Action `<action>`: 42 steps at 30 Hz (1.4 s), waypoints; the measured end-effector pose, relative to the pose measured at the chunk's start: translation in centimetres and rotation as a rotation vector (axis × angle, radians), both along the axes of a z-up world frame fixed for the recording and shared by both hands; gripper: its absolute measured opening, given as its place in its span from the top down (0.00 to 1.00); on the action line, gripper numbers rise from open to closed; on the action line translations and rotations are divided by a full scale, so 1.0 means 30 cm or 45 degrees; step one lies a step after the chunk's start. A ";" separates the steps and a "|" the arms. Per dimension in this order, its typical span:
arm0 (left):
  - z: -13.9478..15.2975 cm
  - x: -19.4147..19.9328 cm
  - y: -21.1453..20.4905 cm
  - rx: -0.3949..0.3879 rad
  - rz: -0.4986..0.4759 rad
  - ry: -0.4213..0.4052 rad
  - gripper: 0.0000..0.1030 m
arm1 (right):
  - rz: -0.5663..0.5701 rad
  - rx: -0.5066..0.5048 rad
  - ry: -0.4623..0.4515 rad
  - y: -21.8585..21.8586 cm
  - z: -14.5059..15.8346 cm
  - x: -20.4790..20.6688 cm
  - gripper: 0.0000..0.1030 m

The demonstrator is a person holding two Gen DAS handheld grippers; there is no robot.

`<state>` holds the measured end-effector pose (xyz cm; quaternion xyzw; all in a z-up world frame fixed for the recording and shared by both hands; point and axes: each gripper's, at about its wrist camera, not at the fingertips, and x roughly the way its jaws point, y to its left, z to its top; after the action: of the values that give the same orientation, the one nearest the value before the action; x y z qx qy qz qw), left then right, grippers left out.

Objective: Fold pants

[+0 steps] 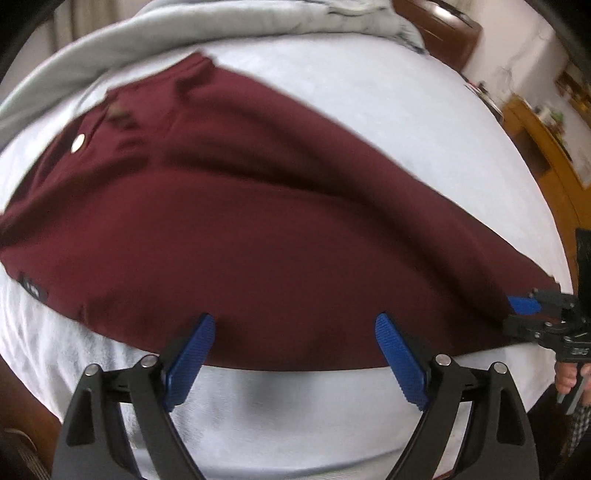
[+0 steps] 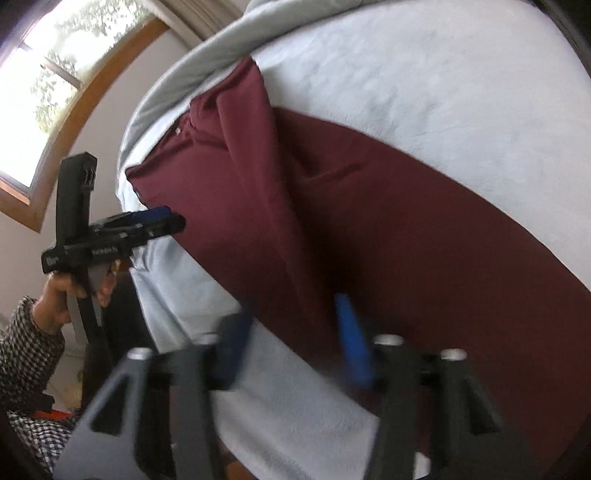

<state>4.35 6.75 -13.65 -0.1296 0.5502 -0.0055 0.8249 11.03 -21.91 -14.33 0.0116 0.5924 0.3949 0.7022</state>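
Note:
Dark red pants [image 1: 258,221] lie spread flat on a pale blue bed cover [image 1: 369,110], waistband with a metal button [image 1: 77,142] at the far left. My left gripper [image 1: 295,343] hangs over the pants' near edge, jaws wide open and nothing between the pads. The right gripper [image 1: 524,306] shows at the right edge, by the pants' leg end. In the right wrist view the pants [image 2: 369,221] run away from me with a lengthwise fold. My right gripper [image 2: 295,343] is blurred, jaws apart and straddling the cloth's near edge. The left gripper [image 2: 162,218] hovers by the waist.
A grey blanket [image 1: 184,29] is bunched along the bed's far side. Wooden furniture [image 1: 535,147] stands beyond the bed at the right. A window [image 2: 74,55] lies to the left. A hand [image 2: 62,291] in a checked sleeve [image 2: 26,343] holds the left gripper.

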 end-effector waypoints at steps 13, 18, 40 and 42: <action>0.135 0.086 -0.015 -0.133 0.068 -0.093 0.09 | 0.060 -0.026 0.010 0.006 -0.070 -0.085 0.92; 0.198 0.288 -0.088 0.046 0.042 0.006 0.06 | 0.011 0.013 0.041 -0.019 -0.071 -0.078 0.91; -0.110 0.730 -0.042 0.094 0.228 0.822 0.04 | -0.054 0.125 0.107 -0.062 -0.086 -0.049 0.92; -0.123 0.732 -0.039 0.110 0.234 0.859 0.08 | -0.055 0.127 0.108 -0.072 -0.085 -0.047 0.92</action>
<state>26.30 5.59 -17.35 -0.1379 0.7776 0.1353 0.5983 9.62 -24.07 -16.89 0.0762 0.6009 0.4077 0.6833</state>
